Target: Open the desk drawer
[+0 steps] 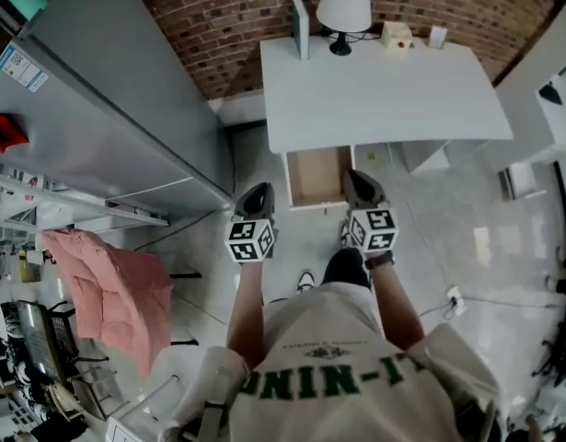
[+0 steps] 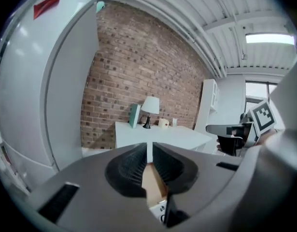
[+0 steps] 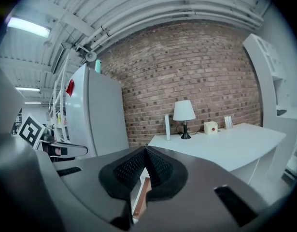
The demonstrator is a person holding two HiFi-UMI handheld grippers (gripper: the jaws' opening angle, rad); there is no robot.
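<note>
The white desk [image 1: 384, 90] stands against the brick wall. Its drawer [image 1: 317, 175] is pulled out below the front edge, showing a bare wooden inside. My left gripper [image 1: 257, 194] is held up just left of the drawer front, and my right gripper [image 1: 360, 184] just right of it; neither touches it. In the left gripper view the left gripper [image 2: 150, 149] has a thin slit between its jaws, with nothing in it. In the right gripper view the right gripper [image 3: 145, 151] has its tips meeting and holds nothing. Both views look level across the desk [image 2: 158, 134] [image 3: 225, 144].
A tall grey fridge [image 1: 108, 109] flanks the desk on the left. A lamp [image 1: 343, 7], an upright book and a small box [image 1: 396, 35] stand at the desk's back. A pink garment [image 1: 117, 288] hangs at lower left. White shelving [image 1: 549, 72] is at right.
</note>
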